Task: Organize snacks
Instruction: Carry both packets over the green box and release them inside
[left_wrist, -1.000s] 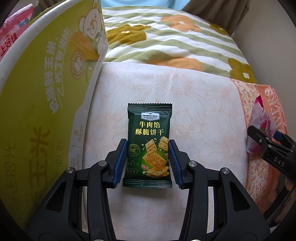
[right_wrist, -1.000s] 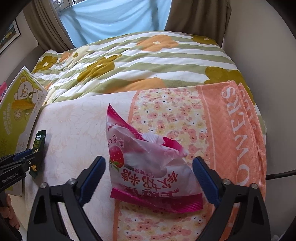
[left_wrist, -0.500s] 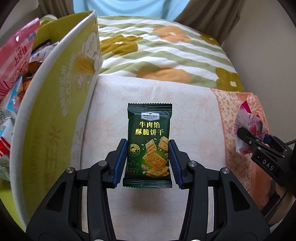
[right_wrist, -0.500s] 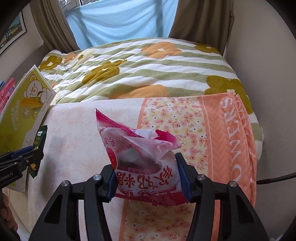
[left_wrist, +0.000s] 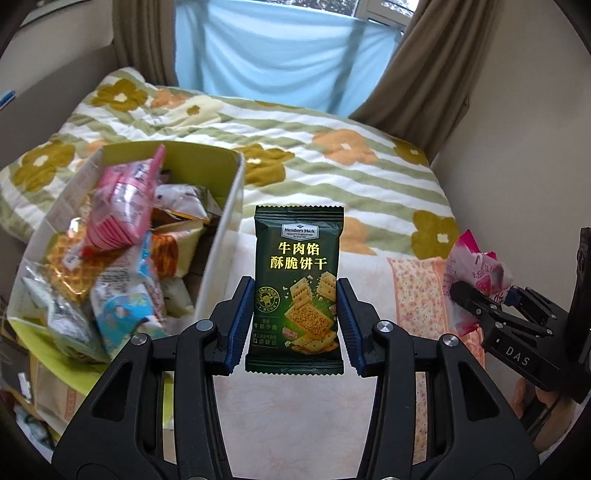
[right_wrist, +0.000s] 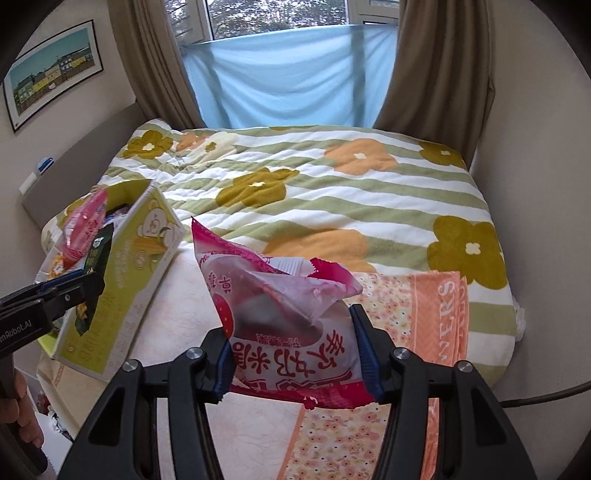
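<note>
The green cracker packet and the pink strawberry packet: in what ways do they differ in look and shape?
The green cracker packet is dark, flat and smooth; the pink strawberry packet is pink with clear parts, puffy and crumpled. The green one's top edge is sealed straight, the pink one's top looks torn and ragged. The green one is in the left gripper, the pink one in the right gripper. Both are clamped between blue pads above the bed.

Brown curtains (right_wrist: 140, 55) flank a window (right_wrist: 277, 14) behind the floral bed (right_wrist: 332, 177).

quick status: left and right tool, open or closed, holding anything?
Left tool: closed on the green cracker packet, lifted off the bed.
Right tool: closed on the pink snack bag, also lifted.
</note>
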